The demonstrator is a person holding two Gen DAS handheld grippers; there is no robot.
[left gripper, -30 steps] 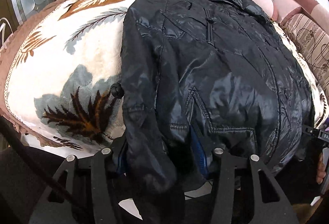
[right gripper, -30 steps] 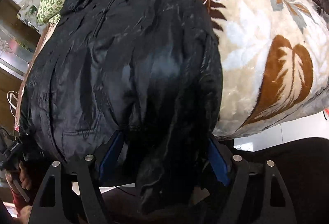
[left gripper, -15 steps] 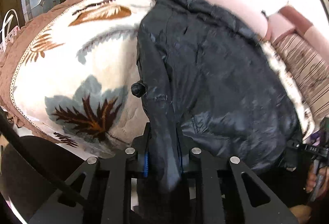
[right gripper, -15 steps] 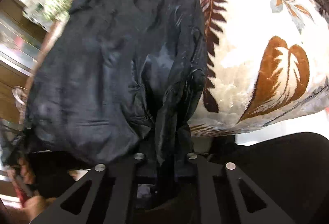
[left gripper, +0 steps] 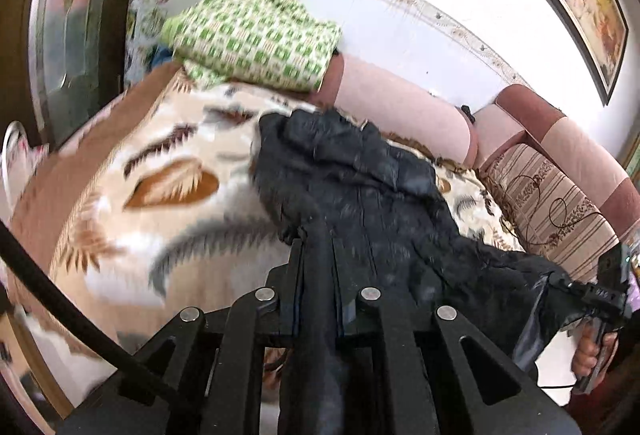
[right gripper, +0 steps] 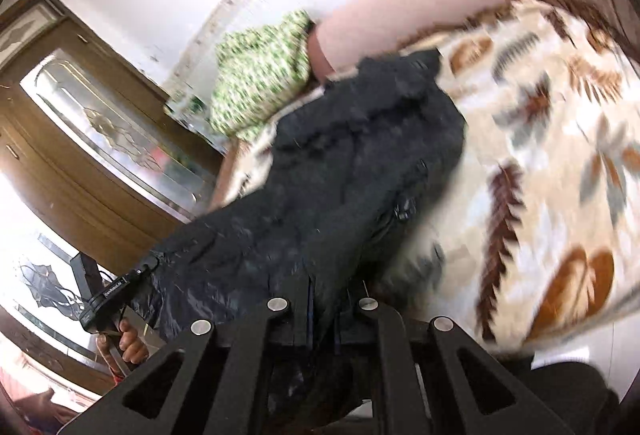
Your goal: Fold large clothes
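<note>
A shiny black jacket (left gripper: 372, 195) lies on a leaf-patterned blanket (left gripper: 132, 219) spread over a sofa. My left gripper (left gripper: 318, 247) is shut on the jacket's bottom hem and holds it lifted off the blanket. My right gripper (right gripper: 324, 287) is shut on the hem's other corner of the jacket (right gripper: 340, 195). The hem hangs stretched between the two grippers. The collar end rests on the blanket (right gripper: 560, 171) near the sofa back. The right gripper also shows at the right edge of the left wrist view (left gripper: 600, 295).
A green checked cloth (left gripper: 256, 35) lies on the pink sofa back (left gripper: 400, 107). A striped cushion (left gripper: 552, 207) is at the right. A wooden glass-panelled door (right gripper: 88, 139) stands beyond the sofa's left end.
Both grippers went from open around the hem to shut on it. They have since lifted the hem upward, raising the jacket's lower half off the blanket.
</note>
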